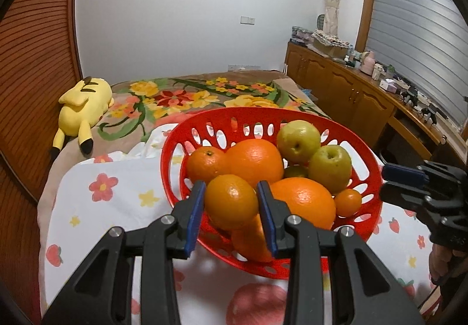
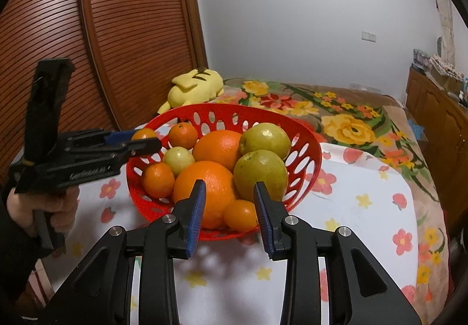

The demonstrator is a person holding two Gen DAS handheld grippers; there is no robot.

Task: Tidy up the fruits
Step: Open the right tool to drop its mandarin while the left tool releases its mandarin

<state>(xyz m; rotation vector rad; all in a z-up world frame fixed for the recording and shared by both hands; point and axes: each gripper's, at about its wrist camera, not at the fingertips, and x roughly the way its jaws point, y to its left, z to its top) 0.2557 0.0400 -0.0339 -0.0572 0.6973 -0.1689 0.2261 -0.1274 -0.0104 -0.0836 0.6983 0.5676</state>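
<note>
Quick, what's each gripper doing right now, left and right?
Left gripper: shut on a small orange, over the red basket.
Right gripper: open, holding nothing, just short of the basket.

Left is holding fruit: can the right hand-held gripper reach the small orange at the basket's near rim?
Probably yes: right hand-held gripper is empty, jaws apart, small orange straight ahead and uncovered, though the big orange sits close beside it.

fruit crowds basket [image 2: 304,149]; cloth [image 2: 351,208] beside lies clear.
</note>
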